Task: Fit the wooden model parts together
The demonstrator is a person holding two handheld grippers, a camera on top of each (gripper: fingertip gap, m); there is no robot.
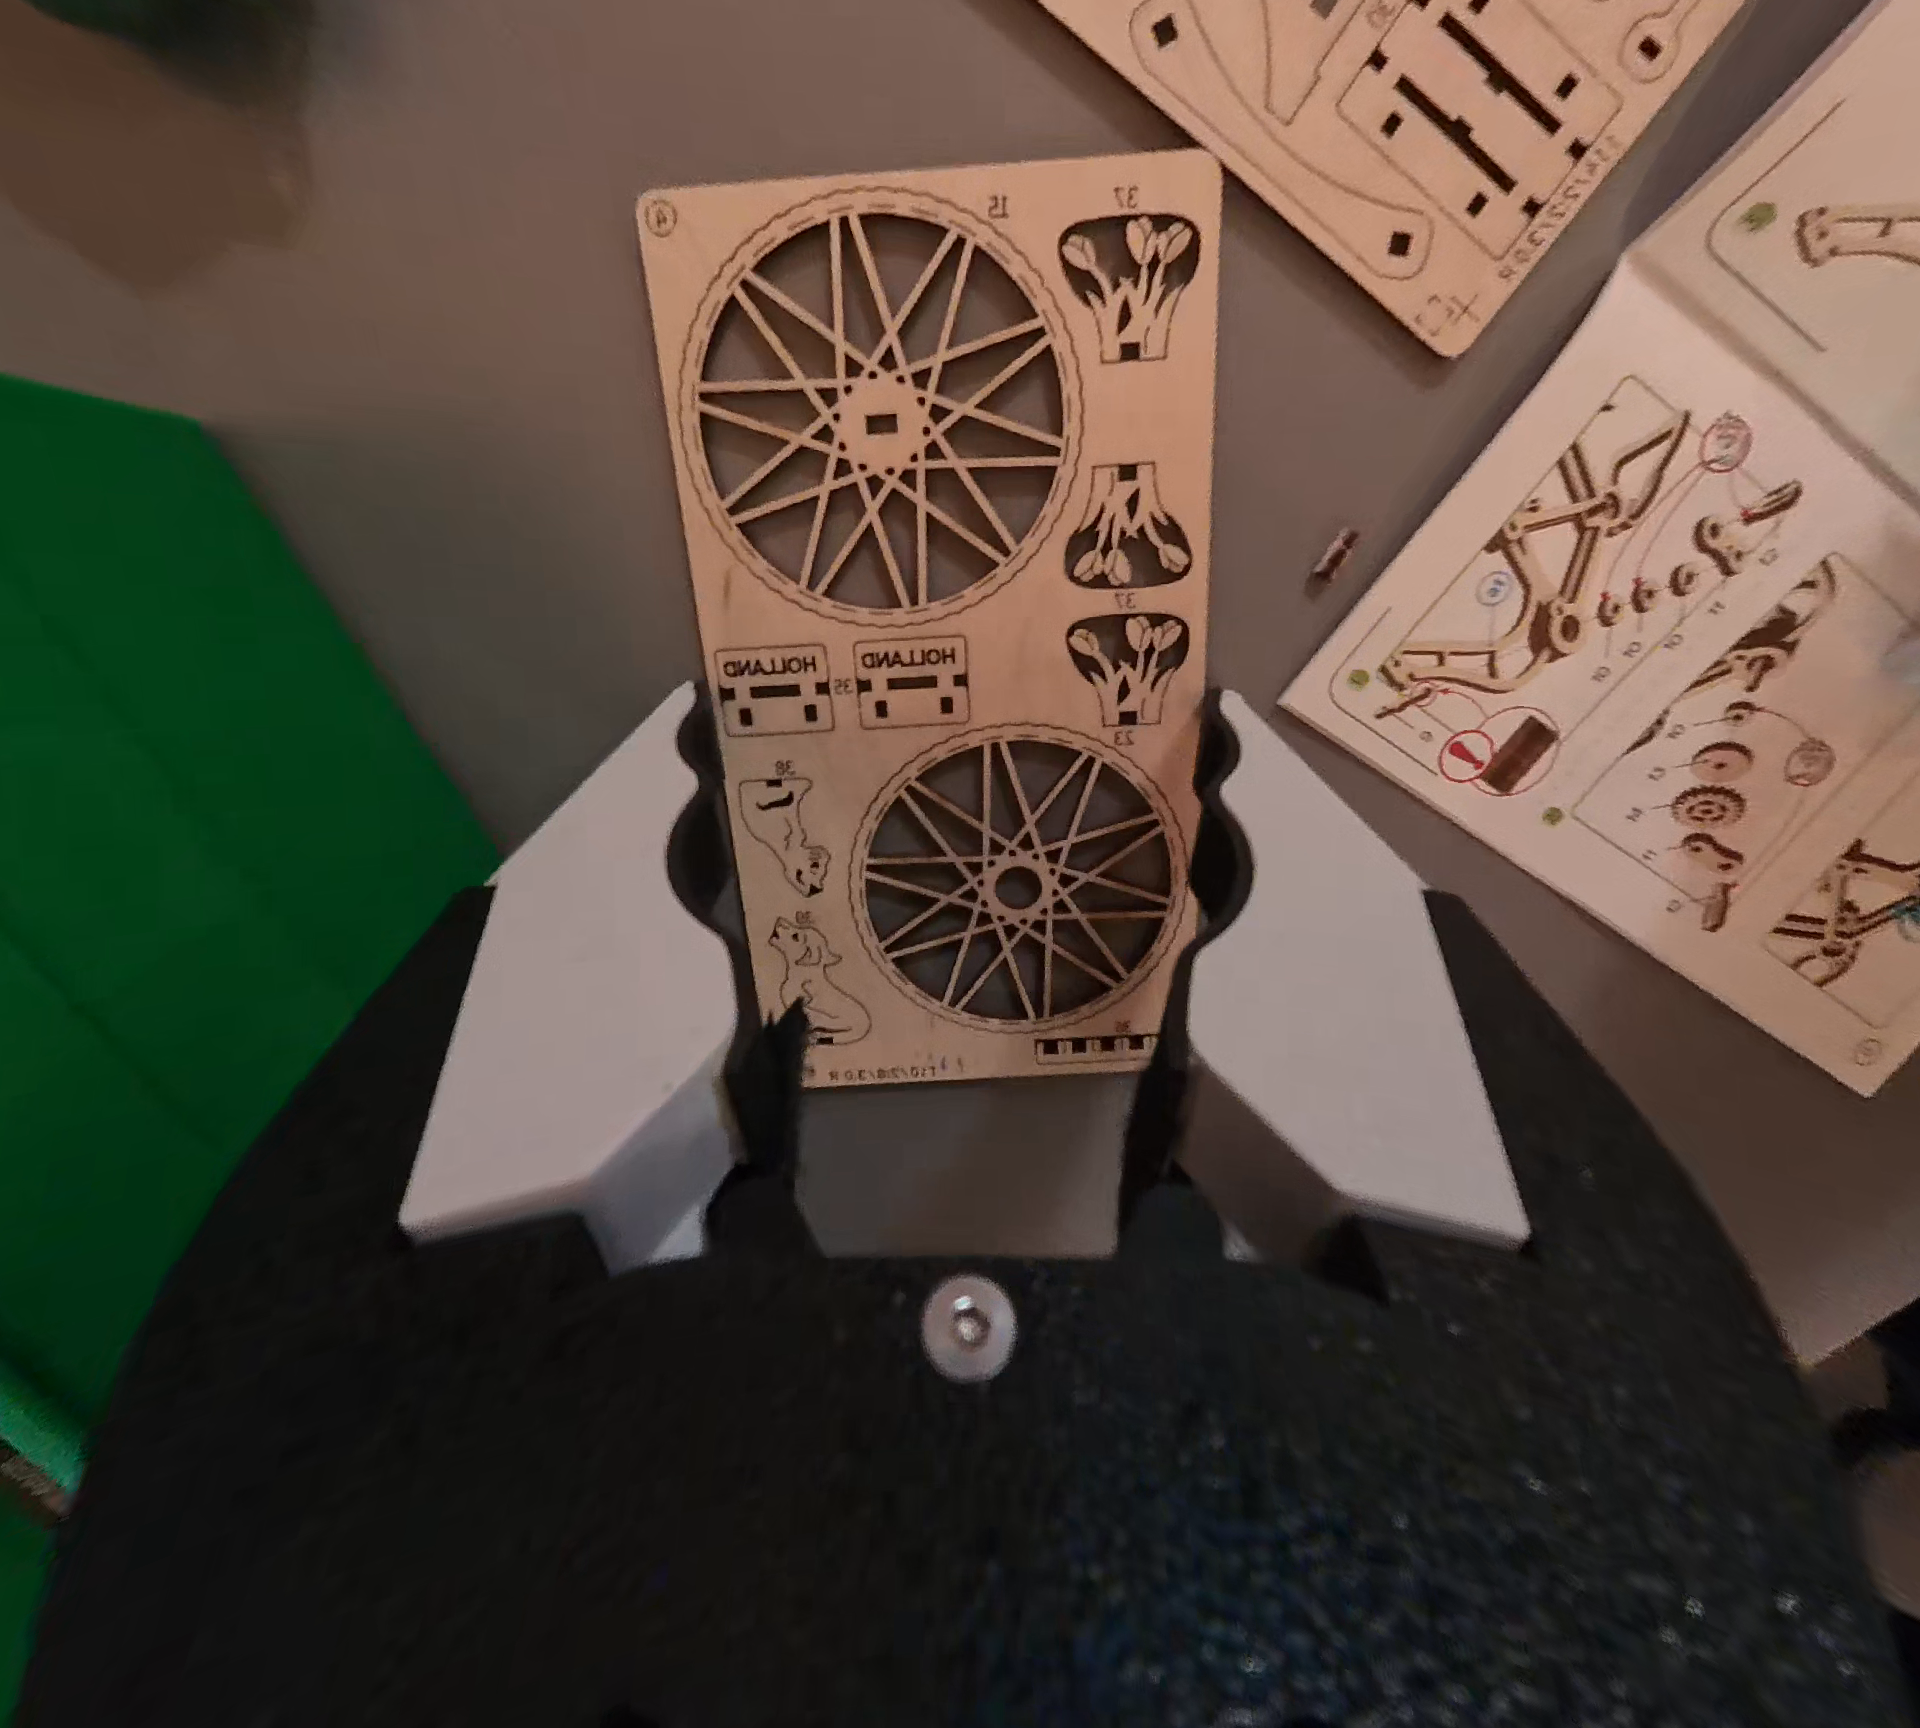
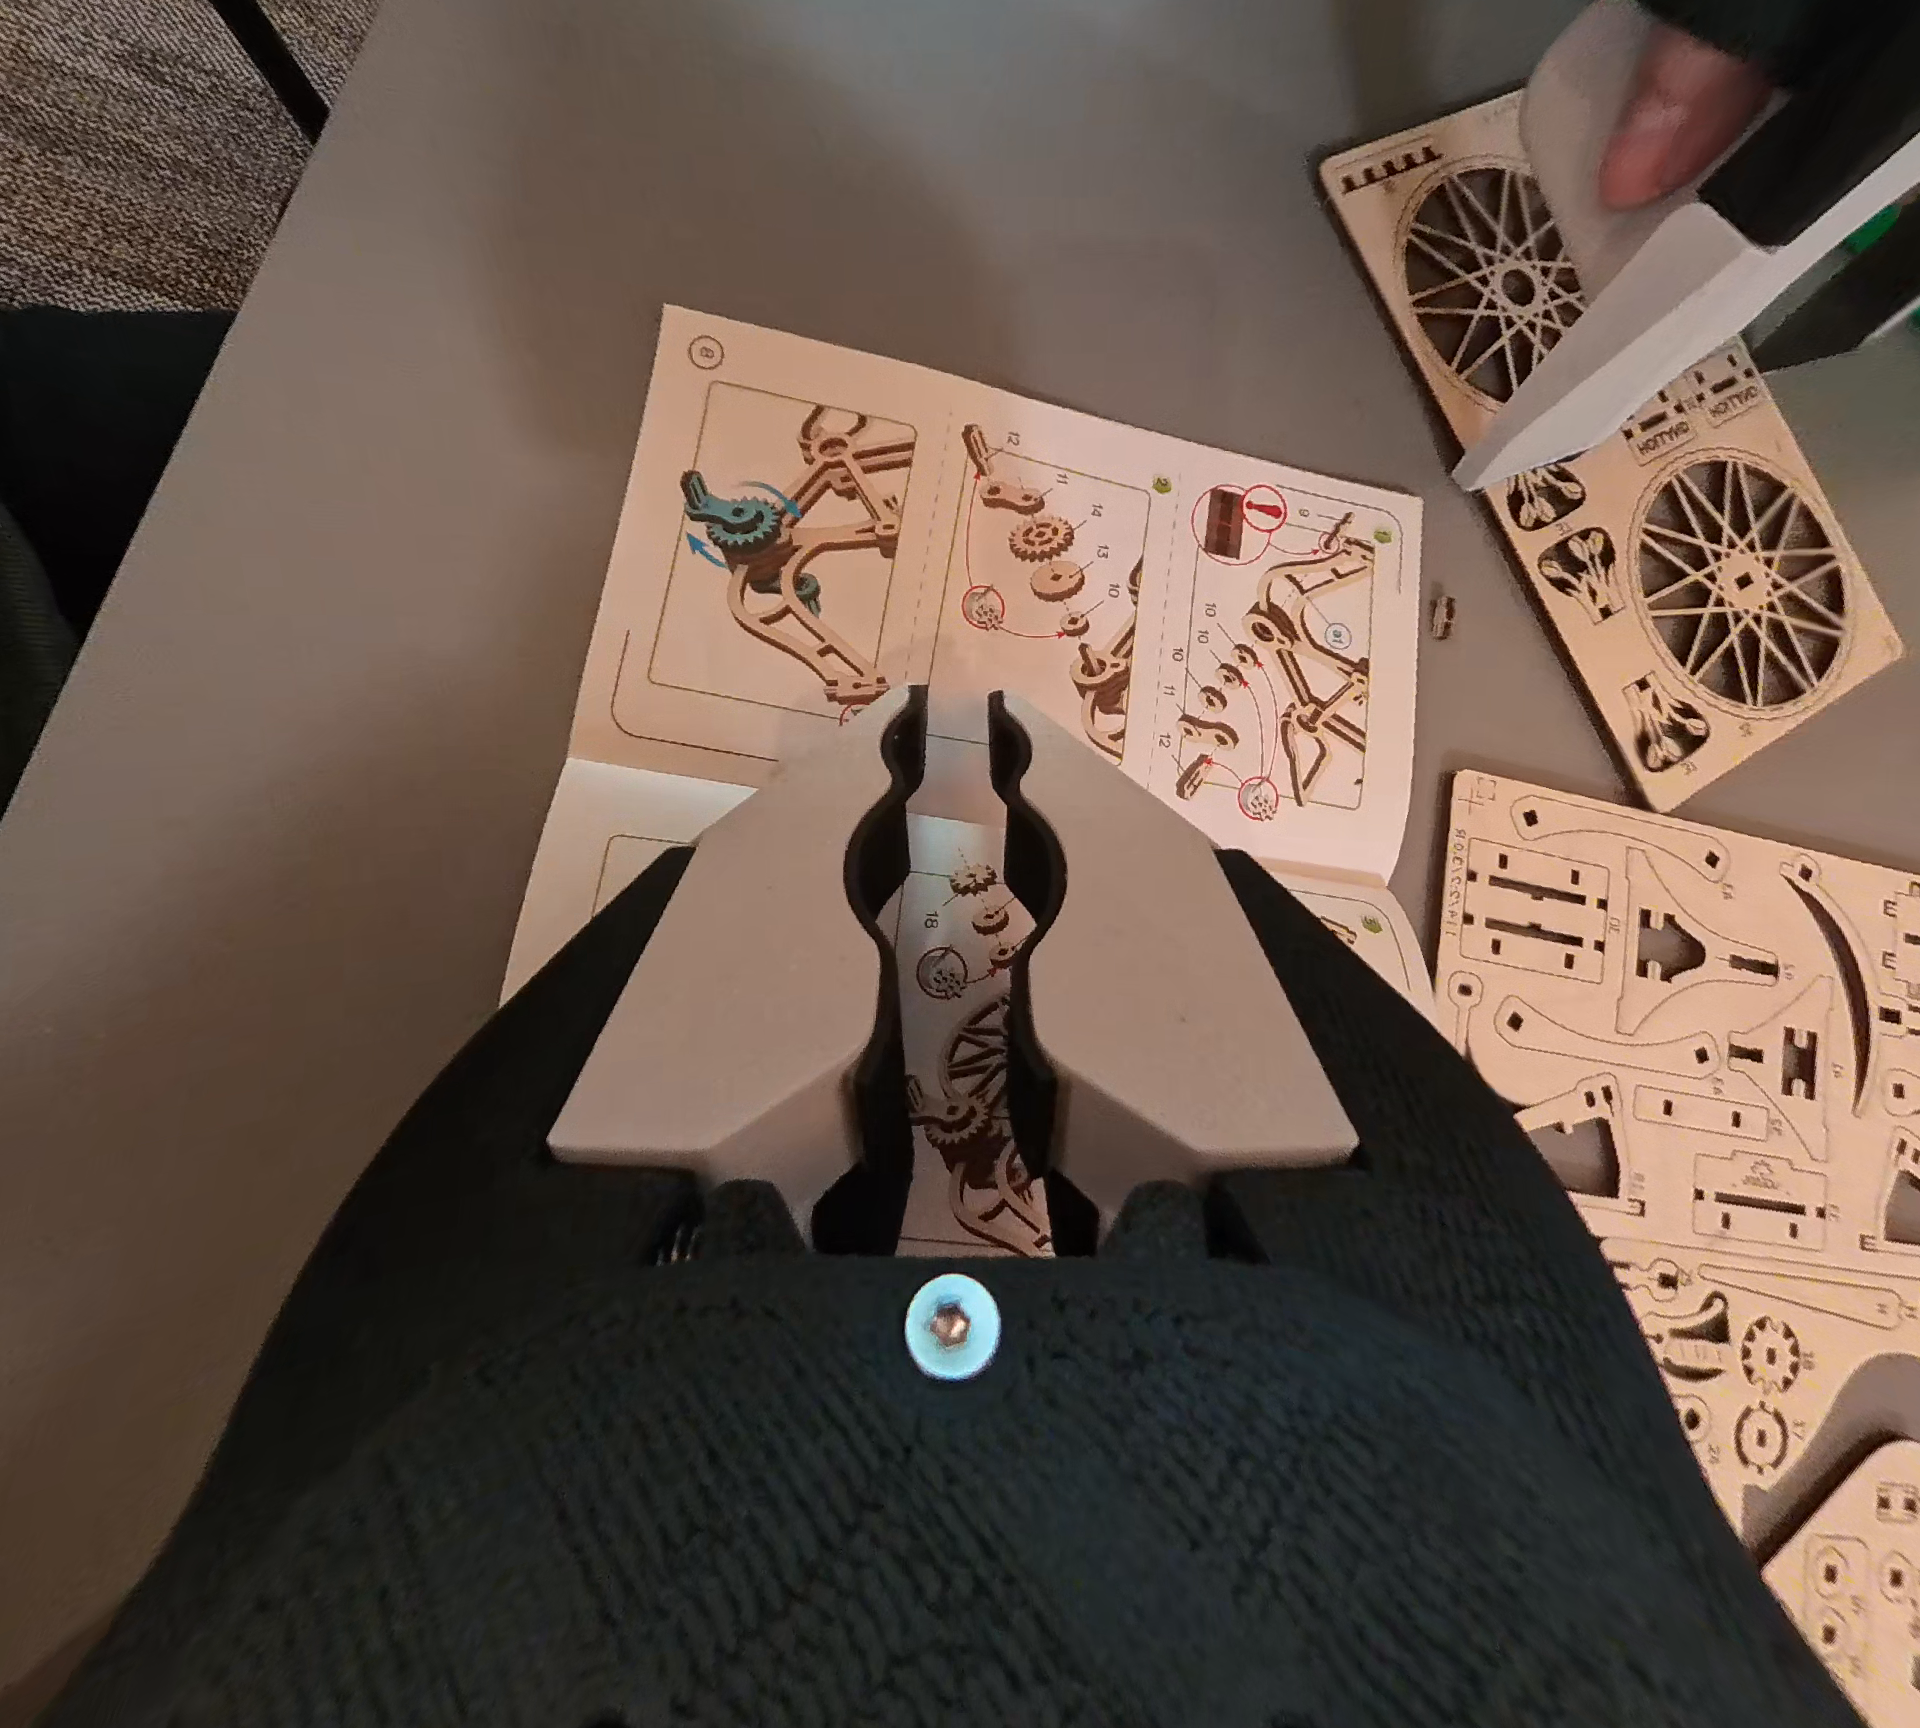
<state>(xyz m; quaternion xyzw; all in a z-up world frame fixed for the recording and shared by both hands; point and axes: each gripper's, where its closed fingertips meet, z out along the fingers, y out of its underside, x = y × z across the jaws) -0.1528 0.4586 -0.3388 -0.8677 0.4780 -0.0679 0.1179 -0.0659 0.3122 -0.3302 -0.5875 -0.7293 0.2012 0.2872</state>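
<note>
A small wooden sheet with two spoked wheels (image 1: 935, 473) lies lengthwise between the fingers of my left gripper (image 1: 961, 702). The jaws stand wide and the pads meet its two long edges. In the right wrist view the same sheet (image 2: 1745, 598) sits low over the grey table at the far right, under a white finger (image 2: 1621, 348) of the left gripper. My right gripper (image 2: 951, 702) hovers over the open instruction booklet (image 2: 1039, 556). Its jaws are a narrow gap apart with nothing between them.
A larger sheet of frame parts (image 2: 1662, 1055) lies at the right, also seen in the left wrist view (image 1: 1351, 16). Another sheet (image 2: 1849, 1574) lies at the bottom right. A tiny wooden piece (image 2: 1442, 615) sits between booklet and wheel sheet. A green object (image 1: 156, 743) is left. The table's edge and carpet (image 2: 104, 68) are at the left.
</note>
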